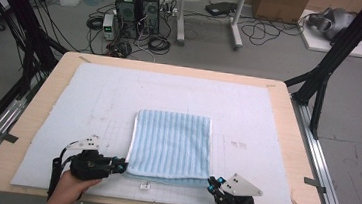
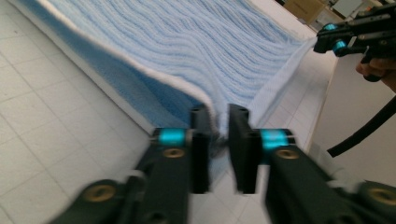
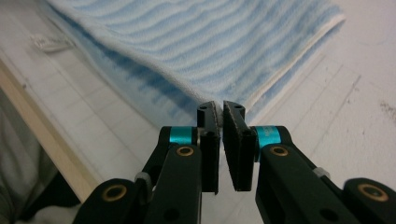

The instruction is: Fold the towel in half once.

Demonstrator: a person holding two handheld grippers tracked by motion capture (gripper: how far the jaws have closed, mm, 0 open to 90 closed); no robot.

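folded once already, blue striped towel (image 1: 170, 146) flat on the padded table (image 1: 268, 110), left gripper (image 2: 219, 122) loosened around its near left corner, right gripper (image 3: 221, 112) pinching the near right corner, further fold likely pending.

Two black jaws with cyan rollers and brass screws are being shown on the left gripper (image 2: 218, 140) and on the right gripper (image 3: 220, 135); grey three-cornered plates (dotted with small holes) and black cables are being carried.
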